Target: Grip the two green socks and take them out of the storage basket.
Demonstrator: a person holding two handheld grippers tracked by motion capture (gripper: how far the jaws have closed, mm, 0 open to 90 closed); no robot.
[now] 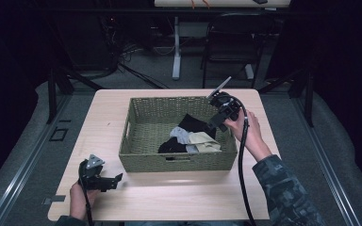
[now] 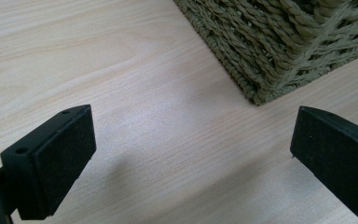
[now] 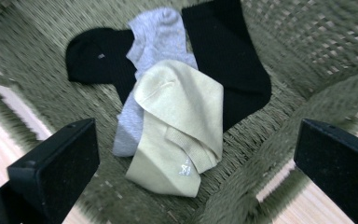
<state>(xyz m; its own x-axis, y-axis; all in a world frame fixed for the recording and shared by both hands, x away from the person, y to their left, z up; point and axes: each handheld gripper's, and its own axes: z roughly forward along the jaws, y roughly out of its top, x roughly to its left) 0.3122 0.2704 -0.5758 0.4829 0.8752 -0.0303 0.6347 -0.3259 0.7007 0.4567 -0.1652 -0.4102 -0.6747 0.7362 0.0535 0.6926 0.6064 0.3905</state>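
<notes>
Item 1: rectangular olive-green woven wicker basket point(image 1: 141, 155), standing at the middle of the pale wood-grain tabletop point(image 1: 169, 197); a handle slot is cut in its near wall and in its left wall.

Item 2: cream knitted sock point(image 3: 177, 135), folded, lying in the basket's right half on top of the other pieces, with a small pale mark near its lower end.

Item 3: light grey sock point(image 3: 156, 37), partly under the cream one, its ends showing above and below it.

Item 4: black fabric pieces point(image 3: 228, 65), lowest in the heap, spread to both sides of the grey sock on the basket floor.

Item 5: right hand-held gripper point(image 1: 219, 115), held over the basket's right rim and angled down at the heap. Jaws wide apart, holding nothing; the cream sock lies between them in the right gripper view, well below.

Item 6: left hand-held gripper point(image 1: 104, 181), low over the tabletop near the basket's front left corner, apart from it. Jaws wide apart and empty, with bare wood between them.
</notes>
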